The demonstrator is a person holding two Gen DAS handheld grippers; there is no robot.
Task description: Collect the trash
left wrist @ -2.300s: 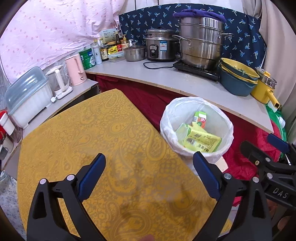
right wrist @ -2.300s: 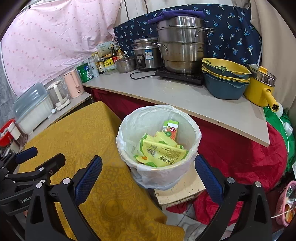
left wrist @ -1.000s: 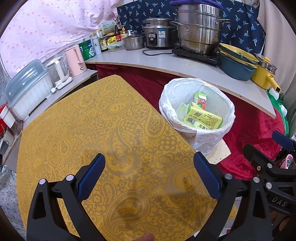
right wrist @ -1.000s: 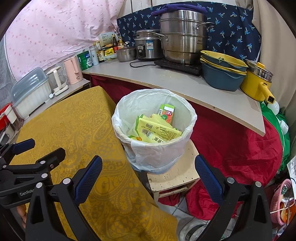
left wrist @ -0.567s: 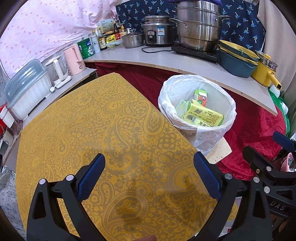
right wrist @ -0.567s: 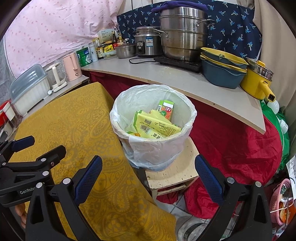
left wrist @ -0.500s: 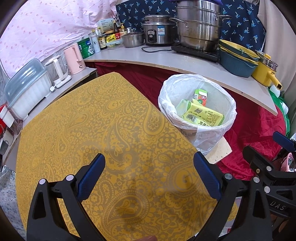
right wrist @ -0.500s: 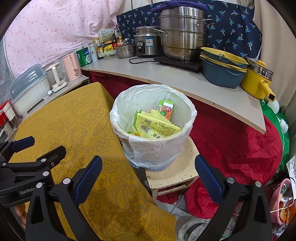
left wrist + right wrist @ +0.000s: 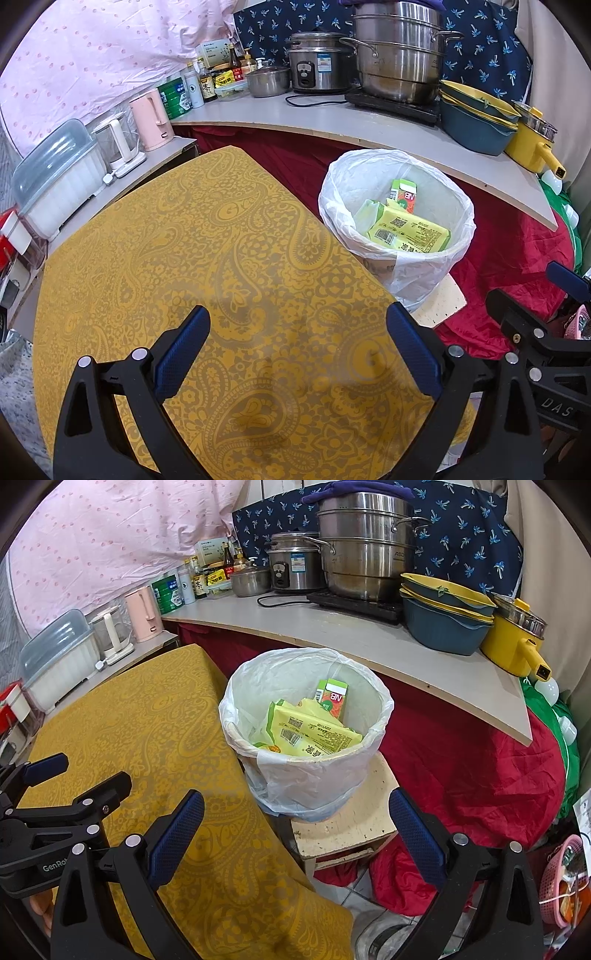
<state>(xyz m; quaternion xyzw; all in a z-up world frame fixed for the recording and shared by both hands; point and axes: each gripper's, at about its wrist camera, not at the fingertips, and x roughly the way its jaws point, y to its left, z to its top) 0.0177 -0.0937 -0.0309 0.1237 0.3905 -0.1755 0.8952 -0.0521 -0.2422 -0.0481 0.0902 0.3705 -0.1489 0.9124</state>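
Trash point(image 9: 314, 734): packets and carton lie in the bin point(image 9: 380, 701) beside the surface point(image 9: 184, 240).
Fingers: left gripper point(image 9: 299, 347) and right gripper point(image 9: 295, 821) spread wide, holding nothing.
Risk: bin sits on a small stool point(image 9: 354, 827); a knock could tip it.

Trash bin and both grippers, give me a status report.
Left gripper open, empty, over the yellow tablecloth. Right gripper open, empty, facing the trash bin. Yellow packets and carton in the bin. Nothing in the way.

Bright, even light; sharp, fisheye-bent, dark corners.
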